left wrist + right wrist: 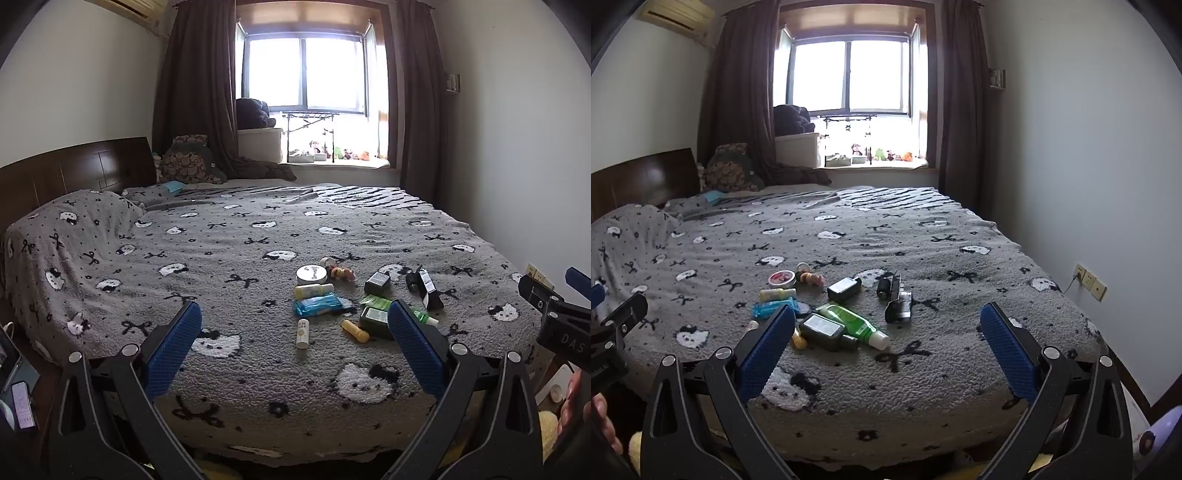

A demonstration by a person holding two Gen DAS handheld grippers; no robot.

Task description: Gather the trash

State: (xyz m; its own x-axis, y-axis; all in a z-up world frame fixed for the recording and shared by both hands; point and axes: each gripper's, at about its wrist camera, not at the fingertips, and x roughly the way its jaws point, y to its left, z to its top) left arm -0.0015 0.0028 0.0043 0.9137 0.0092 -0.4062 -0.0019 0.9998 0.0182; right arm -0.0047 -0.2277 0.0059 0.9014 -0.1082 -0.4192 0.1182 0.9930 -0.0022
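Several small items lie in a cluster on the grey cat-print bedspread (221,258): a round tin (311,274), a blue wipes pack (318,304), a white tube (302,333), a yellow bottle (355,330), a dark green bottle (827,331), a light green bottle (853,325) and a black box (898,304). My left gripper (295,314) is open and empty, held at the foot of the bed short of the cluster. My right gripper (888,317) is also open and empty, to the right of the left one, with the bottles ahead of its left finger.
A wooden headboard (74,170) and pillows are at the far left. A window with dark curtains (195,92) is behind the bed. A wall with sockets (1089,280) runs along the bed's right side. A phone (22,406) lies low at the left.
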